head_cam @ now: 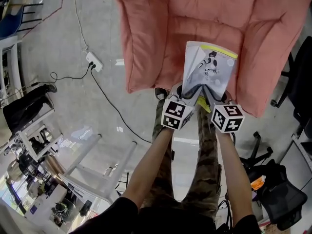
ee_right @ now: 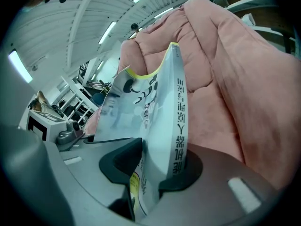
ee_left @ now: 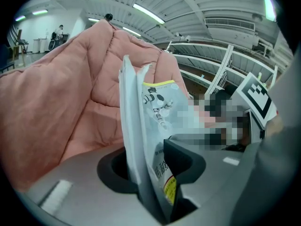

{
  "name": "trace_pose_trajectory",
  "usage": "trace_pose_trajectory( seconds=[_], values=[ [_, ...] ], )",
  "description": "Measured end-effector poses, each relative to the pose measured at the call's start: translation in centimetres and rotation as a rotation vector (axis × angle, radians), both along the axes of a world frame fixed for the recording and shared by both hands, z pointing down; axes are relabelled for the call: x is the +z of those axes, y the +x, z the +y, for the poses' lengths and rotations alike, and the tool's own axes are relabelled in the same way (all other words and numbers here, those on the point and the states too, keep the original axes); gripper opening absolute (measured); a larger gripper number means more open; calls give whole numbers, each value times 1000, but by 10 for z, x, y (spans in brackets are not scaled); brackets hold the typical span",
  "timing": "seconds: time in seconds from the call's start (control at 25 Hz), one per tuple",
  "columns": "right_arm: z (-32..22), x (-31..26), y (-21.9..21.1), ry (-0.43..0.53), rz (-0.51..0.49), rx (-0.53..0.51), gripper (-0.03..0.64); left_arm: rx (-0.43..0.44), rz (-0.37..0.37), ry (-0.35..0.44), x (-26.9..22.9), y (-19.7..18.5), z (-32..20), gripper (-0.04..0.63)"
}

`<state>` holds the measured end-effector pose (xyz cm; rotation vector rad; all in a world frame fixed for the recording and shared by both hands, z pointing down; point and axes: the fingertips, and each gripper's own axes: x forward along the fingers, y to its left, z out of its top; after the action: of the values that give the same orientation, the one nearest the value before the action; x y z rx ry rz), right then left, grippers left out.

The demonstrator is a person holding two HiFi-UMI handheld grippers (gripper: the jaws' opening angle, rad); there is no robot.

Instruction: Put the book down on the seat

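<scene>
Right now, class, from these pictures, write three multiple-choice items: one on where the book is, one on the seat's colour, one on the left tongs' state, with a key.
1. Where is the book? A. on the floor B. held over the seat C. on a shelf
2. What colour is the seat? A. blue B. green C. pink
3. The left tongs are: A. shut on the book B. open and empty C. out of view
Key: 1 B, head view shows it above the seat; 2 C, pink padding in every view; 3 A, they clamp the book's lower edge.
</scene>
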<state>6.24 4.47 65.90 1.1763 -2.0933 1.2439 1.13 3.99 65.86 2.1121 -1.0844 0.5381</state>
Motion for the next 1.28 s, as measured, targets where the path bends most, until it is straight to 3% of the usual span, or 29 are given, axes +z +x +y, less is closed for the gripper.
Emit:
trace_pose_trajectory(
  seconds=[0.4, 0.72, 1.28],
  values=[
    [-46, 11, -6, 6, 3, -32, 146, -16, 17, -27, 13, -6, -44, 170],
    [-64, 48, -2, -26, 11, 0, 150, 36, -42, -34, 49, -4, -64, 184],
    [-97, 93, -10, -42, 43, -25, 161, 41, -84, -55, 93, -16, -99, 204]
  ],
)
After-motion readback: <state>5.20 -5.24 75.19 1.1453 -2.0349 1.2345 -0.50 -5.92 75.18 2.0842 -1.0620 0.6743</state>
